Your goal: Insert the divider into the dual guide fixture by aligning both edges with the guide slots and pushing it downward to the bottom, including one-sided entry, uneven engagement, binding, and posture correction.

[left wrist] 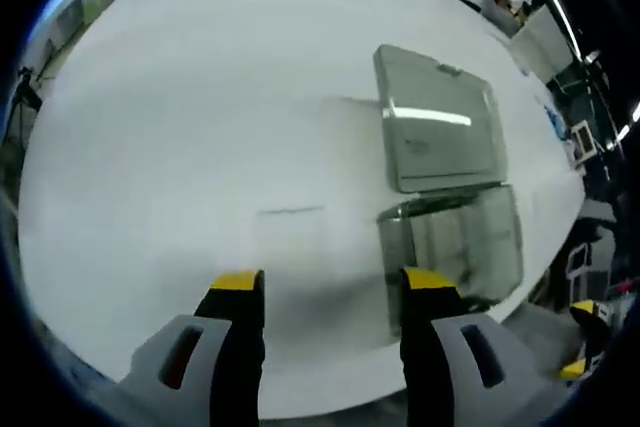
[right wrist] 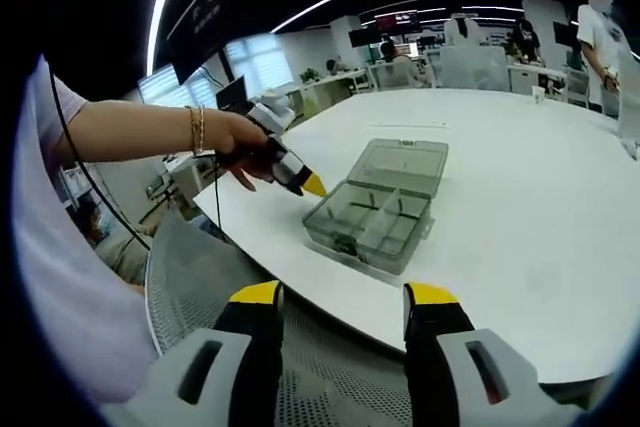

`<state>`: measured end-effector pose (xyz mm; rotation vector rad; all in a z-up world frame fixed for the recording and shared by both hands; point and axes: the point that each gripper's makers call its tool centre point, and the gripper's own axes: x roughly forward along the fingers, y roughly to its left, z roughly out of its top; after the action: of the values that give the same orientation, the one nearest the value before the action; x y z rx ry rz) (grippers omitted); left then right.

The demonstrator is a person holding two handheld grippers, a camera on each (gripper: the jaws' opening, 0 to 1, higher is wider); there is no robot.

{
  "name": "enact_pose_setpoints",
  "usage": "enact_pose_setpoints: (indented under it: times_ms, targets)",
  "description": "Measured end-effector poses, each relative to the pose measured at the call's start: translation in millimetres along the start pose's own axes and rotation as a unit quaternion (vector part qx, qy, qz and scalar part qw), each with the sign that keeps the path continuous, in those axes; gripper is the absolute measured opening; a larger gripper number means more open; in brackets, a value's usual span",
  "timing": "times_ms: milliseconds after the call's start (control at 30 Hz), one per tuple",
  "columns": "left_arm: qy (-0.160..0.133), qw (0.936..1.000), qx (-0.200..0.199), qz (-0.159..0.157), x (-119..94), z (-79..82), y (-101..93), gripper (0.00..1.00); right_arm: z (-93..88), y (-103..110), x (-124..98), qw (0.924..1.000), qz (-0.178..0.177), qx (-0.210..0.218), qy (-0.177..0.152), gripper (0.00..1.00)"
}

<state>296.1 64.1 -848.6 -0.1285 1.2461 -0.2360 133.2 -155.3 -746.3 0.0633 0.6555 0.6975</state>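
Both grippers, left (left wrist: 327, 292) and right (right wrist: 342, 305), have jaws released and empty. The box (right wrist: 375, 209) sits open on the tabletop (right wrist: 520, 177), ahead of the right jaws; I cannot pick out a loose divider. Best to close in squarely and keep the divider level at both slots.

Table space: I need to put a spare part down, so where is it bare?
The white table is bare right of and beyond the clear box. It is crowded at the box's near-left edge, where the left gripper hovers.
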Motion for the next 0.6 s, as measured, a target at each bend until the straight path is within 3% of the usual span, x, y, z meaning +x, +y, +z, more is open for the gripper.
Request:
enact_pose_setpoints:
  times_ms: [167, 600]
  targets:
    - [0.016, 0.9991, 0.009, 0.037, 4, -4.2, 10.7, 0.51, 1.0, -1, -1, 1.0, 0.001, 0.005, -0.005, 0.44]
    - [0.044, 0.9969, -0.024, 0.062, 14, -10.4, 14.3, 0.49, 4.5, -2, -1, 0.9997, 0.002, 0.018, -0.015, 0.42]
